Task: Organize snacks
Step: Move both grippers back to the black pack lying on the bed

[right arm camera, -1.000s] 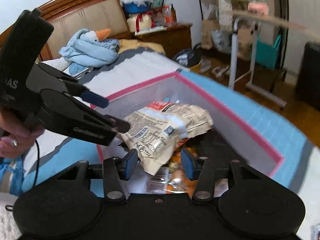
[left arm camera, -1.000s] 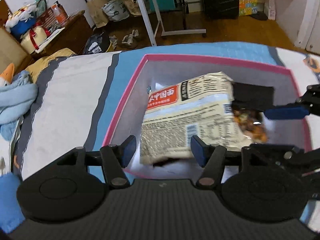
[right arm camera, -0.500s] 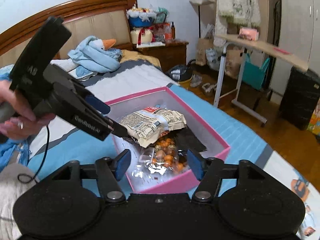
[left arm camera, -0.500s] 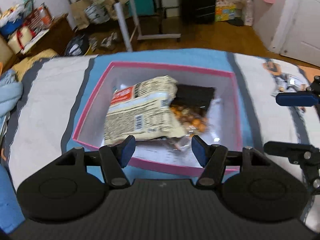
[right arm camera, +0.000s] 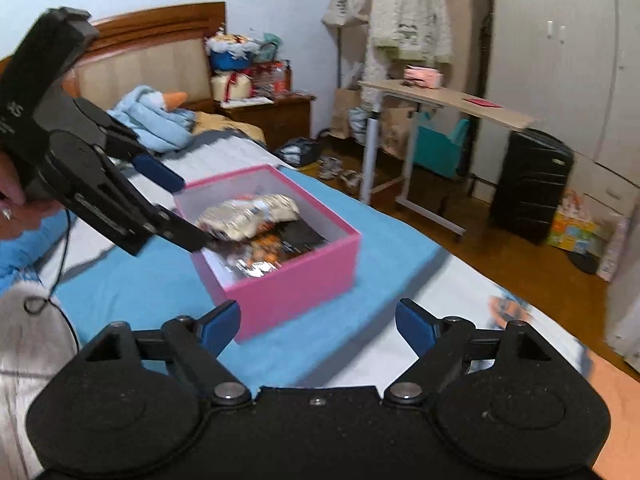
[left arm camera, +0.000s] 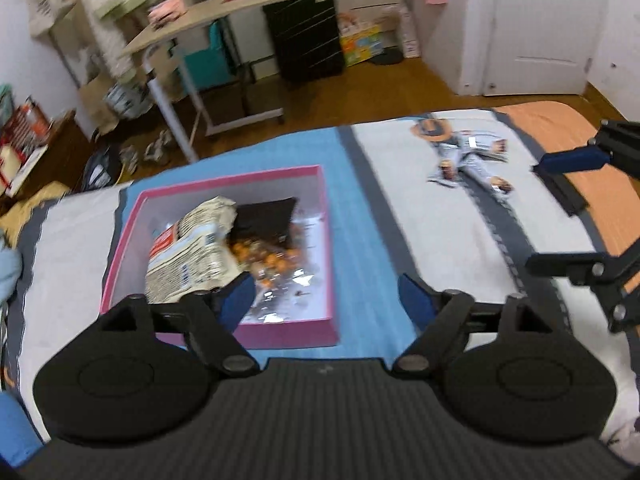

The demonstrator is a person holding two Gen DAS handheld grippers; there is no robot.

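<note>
A pink box (left arm camera: 288, 338) sits on the blue stripe of the bed. Inside it lie a cream noodle bag (left arm camera: 188, 256), a clear bag of orange snacks (left arm camera: 272, 260) and a black packet (left arm camera: 266, 216). My left gripper (left arm camera: 326, 294) hovers back from the box's near wall, its jaws opening with nothing between them. My right gripper (right arm camera: 318, 322) is off the box's corner (right arm camera: 296, 280), its jaws also opening and empty. In each wrist view the other gripper shows at the edge: the right gripper (left arm camera: 560, 216) over the bedsheet, the left gripper (right arm camera: 180, 208) at the box's rim.
The bedsheet carries a printed cartoon figure (left arm camera: 464, 160) to the right of the box. A blue plush toy (right arm camera: 156, 120) lies by the headboard. Past the bed stand a rolling side table (right arm camera: 440, 100) and a black suitcase (right arm camera: 528, 188). A person's hand (right arm camera: 16, 200) holds the left gripper.
Both grippers have drawn back and up from the box, and their jaws have widened. The cream bag, earlier between the fingers, now lies in the box free of both.
</note>
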